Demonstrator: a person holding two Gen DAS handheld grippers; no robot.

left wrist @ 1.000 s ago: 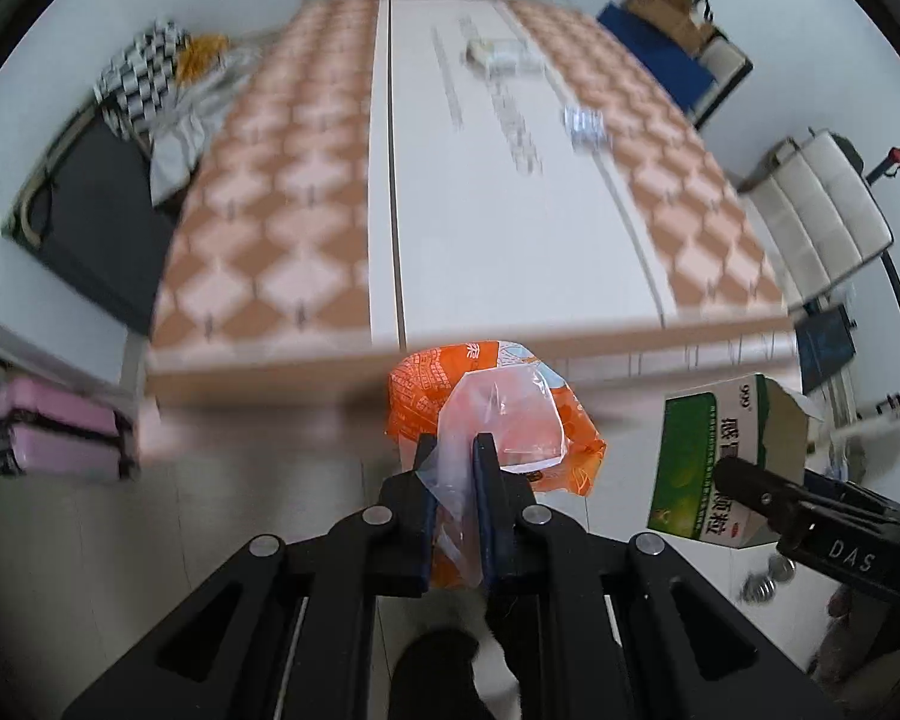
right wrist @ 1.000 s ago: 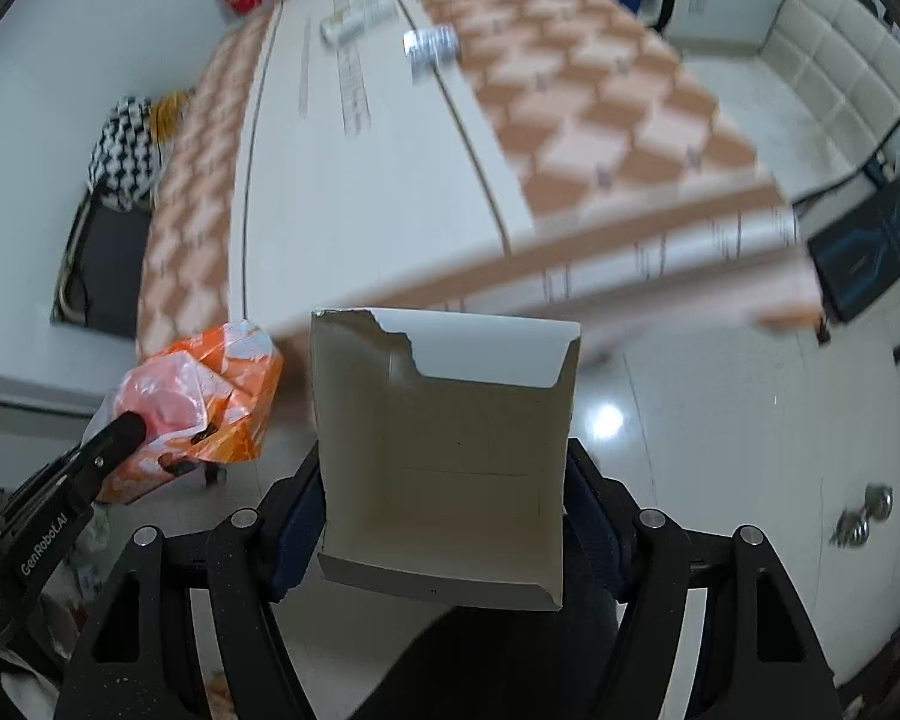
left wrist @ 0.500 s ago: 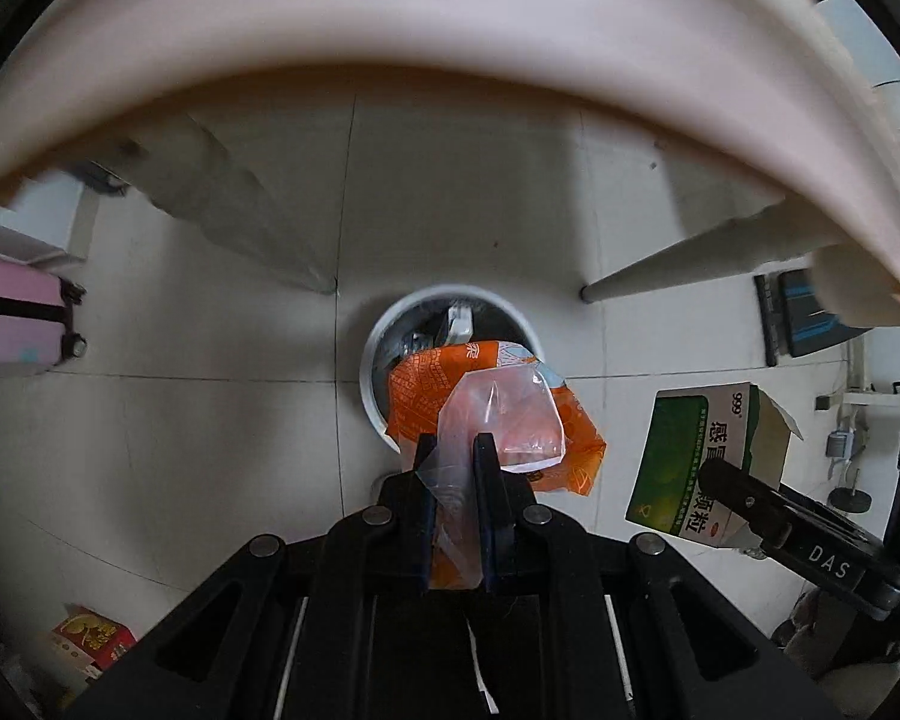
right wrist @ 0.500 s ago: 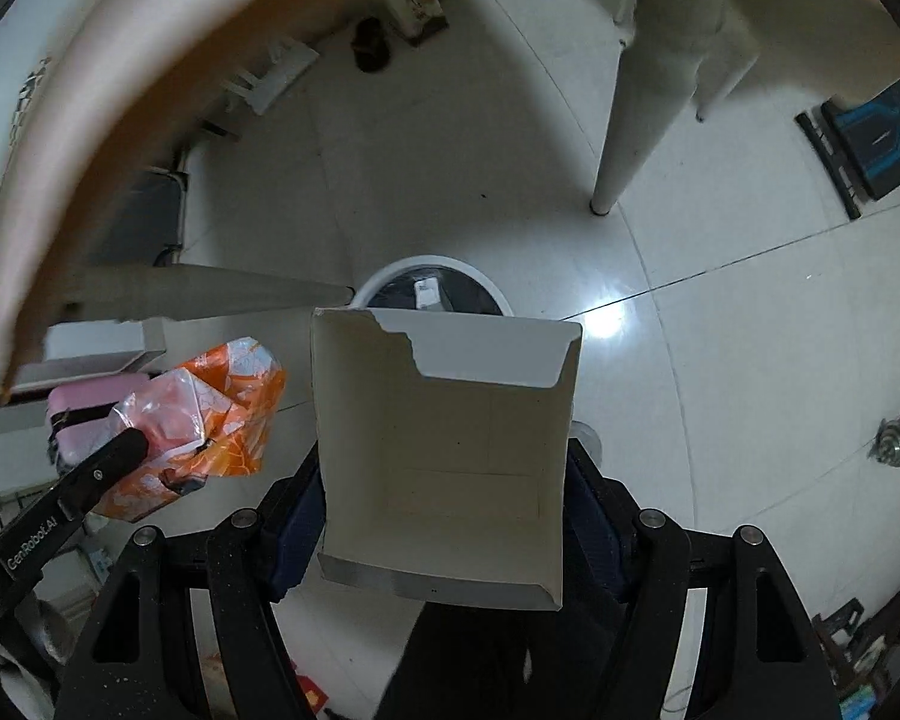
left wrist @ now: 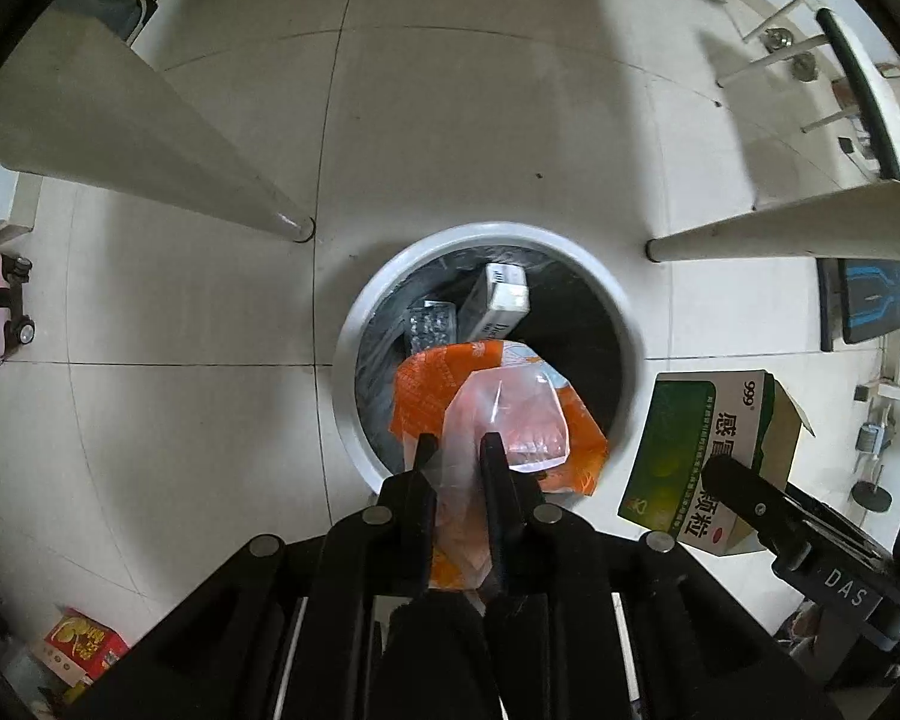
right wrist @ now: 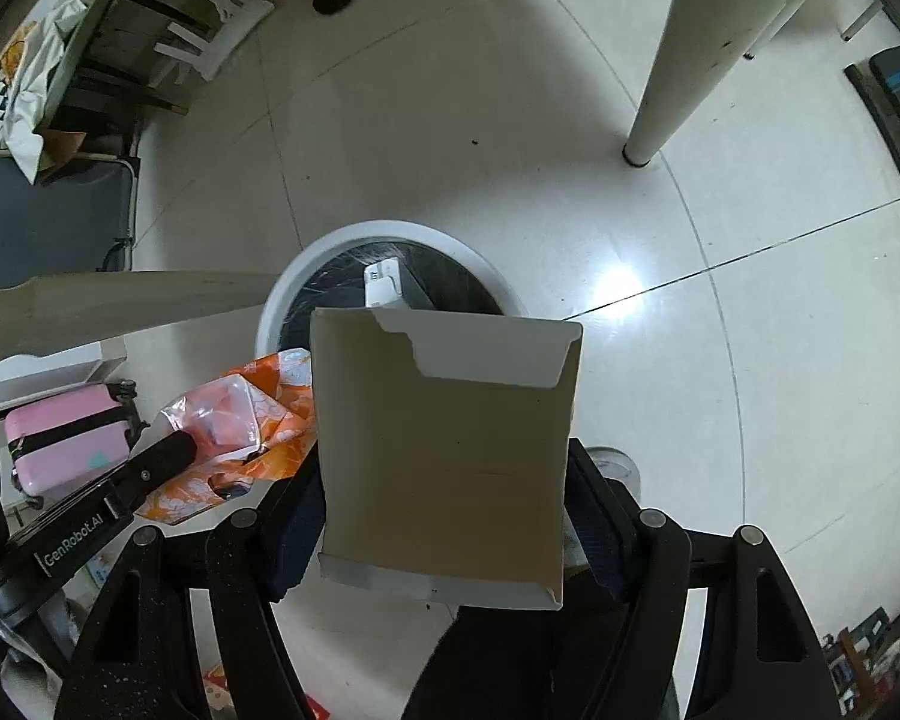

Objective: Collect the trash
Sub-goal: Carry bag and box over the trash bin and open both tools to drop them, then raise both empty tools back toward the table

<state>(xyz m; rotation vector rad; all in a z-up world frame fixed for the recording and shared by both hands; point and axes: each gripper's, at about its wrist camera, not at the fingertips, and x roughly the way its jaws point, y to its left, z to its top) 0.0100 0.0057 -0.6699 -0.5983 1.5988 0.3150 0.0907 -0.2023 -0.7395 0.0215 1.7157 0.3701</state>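
Note:
A round white trash bin (left wrist: 354,324) with a black liner stands on the tiled floor below both grippers. My left gripper (left wrist: 459,444) points down over its near rim, pinching a clear plastic bag (left wrist: 510,414) and an orange wrapper (left wrist: 426,384); its jaws are opening a little and the plastic is still between the pads. My right gripper (right wrist: 444,474) is shut on an open green and white medicine box (right wrist: 444,438), held just right of the bin (right wrist: 306,282). That box (left wrist: 708,438) also shows in the left wrist view.
A white carton (left wrist: 498,300) and a blister pack (left wrist: 432,324) lie inside the bin. Two pale table legs (left wrist: 210,168) (left wrist: 780,228) slant down on either side of it. A pink suitcase (right wrist: 60,444) stands at the left, a red box (left wrist: 84,645) on the floor nearby.
Both grippers sank from above the patterned table top to below its edge. The bin came into view and now fills the middle. Both loads stayed in the jaws.

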